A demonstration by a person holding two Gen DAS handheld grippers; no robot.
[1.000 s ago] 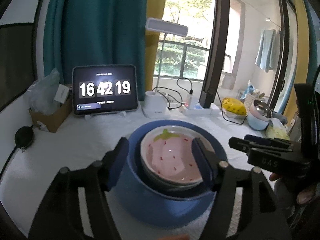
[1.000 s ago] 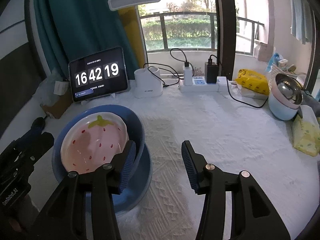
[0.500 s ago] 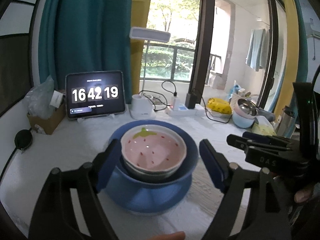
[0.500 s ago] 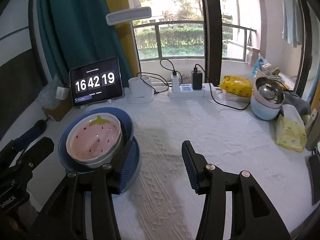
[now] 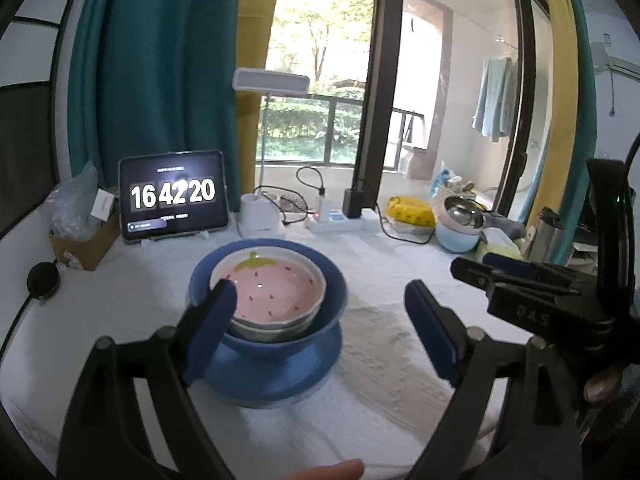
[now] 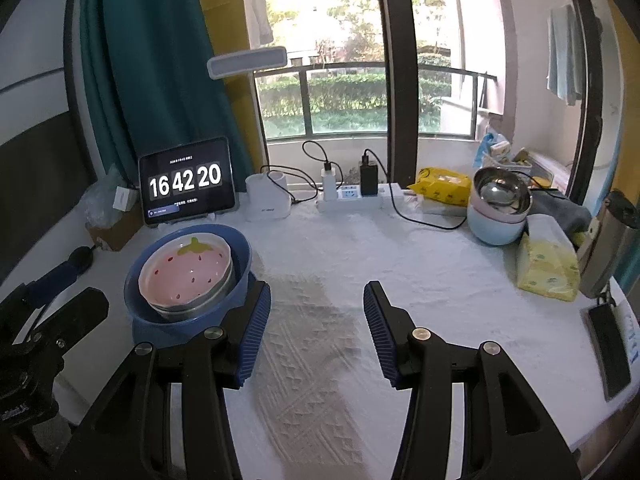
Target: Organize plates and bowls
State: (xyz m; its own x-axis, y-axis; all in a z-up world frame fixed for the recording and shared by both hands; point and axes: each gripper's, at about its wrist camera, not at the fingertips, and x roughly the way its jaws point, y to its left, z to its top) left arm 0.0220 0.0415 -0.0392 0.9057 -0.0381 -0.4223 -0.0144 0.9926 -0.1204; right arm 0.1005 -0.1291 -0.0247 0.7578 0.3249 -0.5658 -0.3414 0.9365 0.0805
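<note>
My left gripper point(image 5: 320, 320), its jaws just opened wide, hangs empty before the strawberry bowl point(image 5: 276, 286), nested in a blue bowl point(image 5: 332, 300) on a blue plate point(image 5: 276, 376) on the white-clothed surface point(image 6: 420, 264); my right gripper point(image 6: 316, 328) stands half-open, holding nothing.

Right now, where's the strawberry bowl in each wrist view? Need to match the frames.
Left wrist: strawberry bowl sits centre, slightly left, nested in the blue bowl, just beyond the left gripper's left finger.
Right wrist: strawberry bowl sits left of centre, beyond the right gripper's left finger.
Shared landmark: the clock tablet, behind the bowls.
</note>
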